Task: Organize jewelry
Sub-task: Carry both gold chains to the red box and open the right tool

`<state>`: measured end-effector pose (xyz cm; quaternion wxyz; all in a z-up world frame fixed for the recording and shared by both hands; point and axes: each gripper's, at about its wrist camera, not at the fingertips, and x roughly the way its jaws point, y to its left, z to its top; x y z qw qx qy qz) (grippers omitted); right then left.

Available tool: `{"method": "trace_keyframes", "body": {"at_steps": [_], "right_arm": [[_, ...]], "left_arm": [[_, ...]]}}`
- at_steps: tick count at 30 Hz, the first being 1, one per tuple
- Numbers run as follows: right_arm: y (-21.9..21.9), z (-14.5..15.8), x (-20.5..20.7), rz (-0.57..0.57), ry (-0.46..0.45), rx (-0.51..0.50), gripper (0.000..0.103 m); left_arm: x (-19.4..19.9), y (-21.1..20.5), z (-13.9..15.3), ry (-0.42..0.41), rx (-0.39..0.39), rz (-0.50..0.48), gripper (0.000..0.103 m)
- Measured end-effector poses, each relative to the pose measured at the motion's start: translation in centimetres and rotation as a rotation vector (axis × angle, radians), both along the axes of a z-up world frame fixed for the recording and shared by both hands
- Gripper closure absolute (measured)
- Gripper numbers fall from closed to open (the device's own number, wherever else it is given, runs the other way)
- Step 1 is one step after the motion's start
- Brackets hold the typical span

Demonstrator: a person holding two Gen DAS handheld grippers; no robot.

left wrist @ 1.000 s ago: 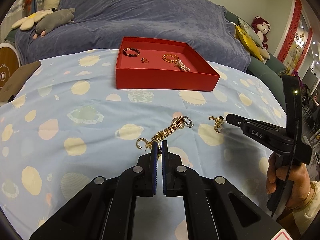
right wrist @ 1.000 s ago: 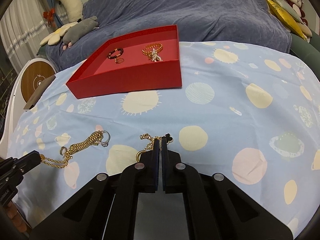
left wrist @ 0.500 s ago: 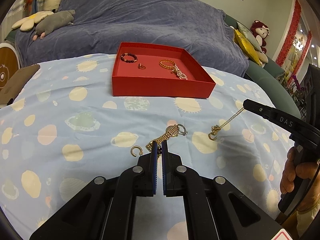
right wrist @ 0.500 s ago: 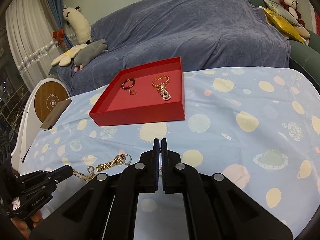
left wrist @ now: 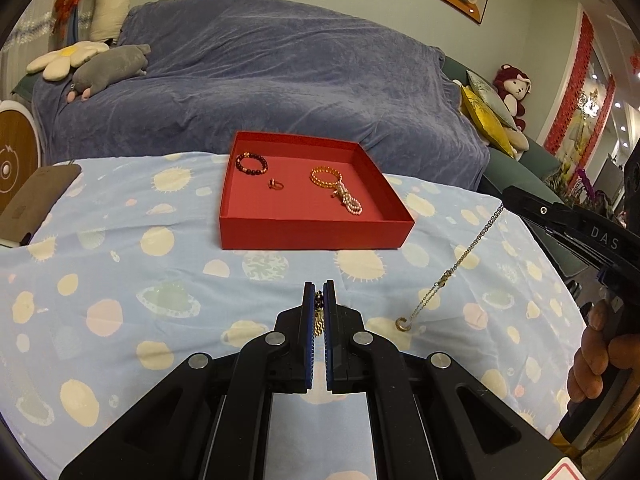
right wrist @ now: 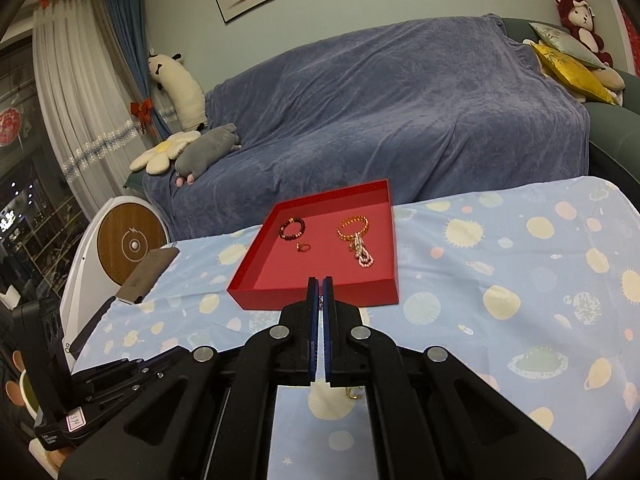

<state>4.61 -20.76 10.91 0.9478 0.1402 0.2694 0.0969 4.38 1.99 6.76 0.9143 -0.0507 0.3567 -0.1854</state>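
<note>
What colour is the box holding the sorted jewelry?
Red: the box is red inside and out, clearest in the left wrist view.

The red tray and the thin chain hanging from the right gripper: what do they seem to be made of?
The red tray looks like matte cardboard: thin straight walls, sharp corners, no shine. The thin chain looks like gold-coloured metal, with fine glinting links and a small ring at its lower end; solid or plated cannot be told. The right gripper holds it.
</note>
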Motion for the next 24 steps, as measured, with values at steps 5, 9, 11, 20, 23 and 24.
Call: {"method": "trace_keyframes", "body": {"at_steps": [5, 9, 11, 20, 23, 24], "right_arm": [[0.0, 1.9, 0.6, 0.008, -0.033, 0.02, 0.102], [0.0, 2.9, 2.1, 0.025, -0.037, 0.038, 0.102], [0.0, 3.4, 3.4, 0.029, -0.04, 0.042, 0.102], [0.8, 3.4, 9.8, 0.026, -0.028, 0.032, 0.102], [1.5, 3.3, 11.4, 0.034, -0.028, 0.008, 0.102], [1.8, 3.1, 12.1, 0.04, -0.026, -0.001, 0.102]], "left_arm": [[0.8, -0.2, 1.4, -0.032, 0.013, 0.004, 0.101], [2.1, -0.8, 2.7, -0.04, 0.014, -0.012, 0.101], [3.1, -1.1, 3.3, -0.053, 0.016, -0.016, 0.101], [11.3, -2.7, 3.9, -0.046, 0.037, 0.011, 0.101], [13.8, -2.6, 3.6, -0.036, 0.03, 0.025, 0.101], [14.6, -2.6, 3.5, -0.034, 0.032, 0.031, 0.101]]}}
